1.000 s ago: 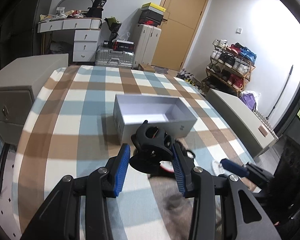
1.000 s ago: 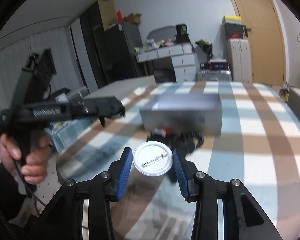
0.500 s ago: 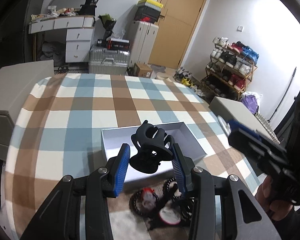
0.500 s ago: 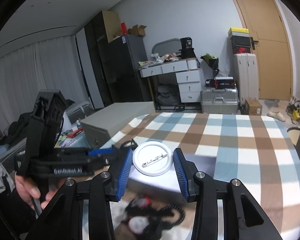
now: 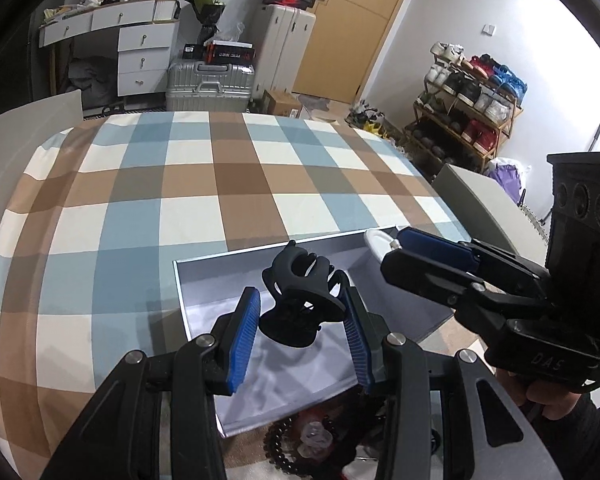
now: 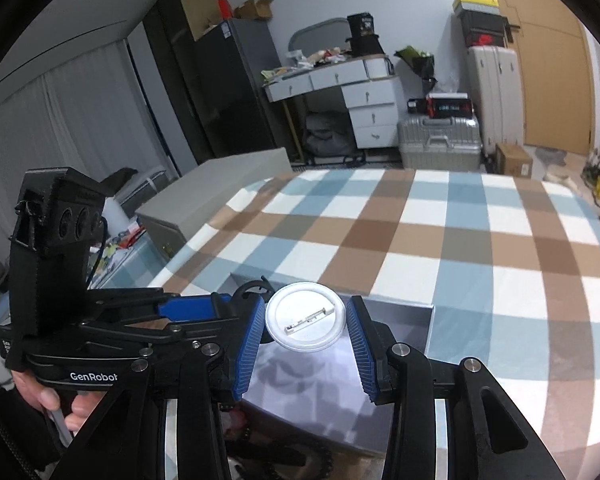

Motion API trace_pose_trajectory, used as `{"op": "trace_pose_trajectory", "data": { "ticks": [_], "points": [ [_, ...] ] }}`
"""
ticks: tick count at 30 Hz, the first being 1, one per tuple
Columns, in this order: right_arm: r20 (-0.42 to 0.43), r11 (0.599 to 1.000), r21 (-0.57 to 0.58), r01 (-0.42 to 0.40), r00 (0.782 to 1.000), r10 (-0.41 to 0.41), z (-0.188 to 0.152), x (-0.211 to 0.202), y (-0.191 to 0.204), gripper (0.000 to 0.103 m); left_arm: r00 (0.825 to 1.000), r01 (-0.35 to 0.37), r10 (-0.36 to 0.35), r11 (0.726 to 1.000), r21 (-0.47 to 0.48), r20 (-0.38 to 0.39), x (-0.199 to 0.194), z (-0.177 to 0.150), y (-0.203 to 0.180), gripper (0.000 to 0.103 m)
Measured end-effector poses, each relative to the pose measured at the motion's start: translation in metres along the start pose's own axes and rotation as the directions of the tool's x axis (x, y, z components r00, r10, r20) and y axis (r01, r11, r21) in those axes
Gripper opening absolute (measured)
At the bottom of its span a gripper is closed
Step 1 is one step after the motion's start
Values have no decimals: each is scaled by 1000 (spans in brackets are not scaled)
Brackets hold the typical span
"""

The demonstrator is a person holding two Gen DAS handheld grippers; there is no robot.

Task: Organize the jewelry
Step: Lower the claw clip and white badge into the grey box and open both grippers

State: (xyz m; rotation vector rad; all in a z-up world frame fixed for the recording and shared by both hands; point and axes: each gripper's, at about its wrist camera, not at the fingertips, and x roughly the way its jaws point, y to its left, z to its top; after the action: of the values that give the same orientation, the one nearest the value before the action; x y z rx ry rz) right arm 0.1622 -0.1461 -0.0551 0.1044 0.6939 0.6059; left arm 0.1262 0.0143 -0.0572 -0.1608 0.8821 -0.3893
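Two grippers are held over an open grey box (image 5: 204,312) that lies on a checked bedspread (image 5: 188,184). A black claw hair clip (image 5: 300,296) is pinched between the blue pads of the left gripper (image 5: 298,336), above the inside of the box. A round white pin badge (image 6: 306,322), its back with the pin turned to the camera, is clamped by the right gripper (image 6: 306,348), also above the box. Dark beaded bracelets (image 5: 288,446) are seen on the bedspread just beside the near wall of the box.
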Motion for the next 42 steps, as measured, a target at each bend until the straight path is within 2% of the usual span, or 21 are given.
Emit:
{"op": "trace_pose_trajectory", "data": {
  "ticks": [12,17,22,26,30,32,37,39,40,42],
  "points": [
    [-97,1000,-16,25,995,-26,-5,24,-1,42,999,14,-14,1000,-6,-52,13,3,2,36],
    [-94,999,23,32,995,-29,-3,27,-7,43,998,6,-6,1000,8,-55,16,5,1,37],
    [-53,998,56,37,998,-34,-2,16,-11,45,998,22,-22,1000,-7,-55,14,5,4,38],
    [-4,994,92,56,998,-56,-2,0,-15,55,999,24,-24,1000,-4,-45,8,4,3,40],
    [43,991,111,71,996,-76,-2,-19,-16,58,1000,14,-14,1000,-8,-16,-2,4,1,49],
    [64,991,116,71,995,-79,-3,-28,-14,63,1000,7,-7,1000,-5,-2,-6,4,-1,50],
    [119,992,91,91,988,-101,-6,-52,-1,65,999,-32,32,999,6,37,-19,2,-6,53],
    [147,992,90,89,984,-102,-9,-62,4,70,998,-38,38,999,2,55,-24,0,-7,62],
    [161,992,90,88,982,-102,-11,-67,7,74,997,-41,42,999,-3,62,-27,-2,-7,64],
    [186,992,85,91,977,-106,-14,-76,12,76,995,-52,52,999,-6,79,-33,-5,-8,66]
  ]
}}
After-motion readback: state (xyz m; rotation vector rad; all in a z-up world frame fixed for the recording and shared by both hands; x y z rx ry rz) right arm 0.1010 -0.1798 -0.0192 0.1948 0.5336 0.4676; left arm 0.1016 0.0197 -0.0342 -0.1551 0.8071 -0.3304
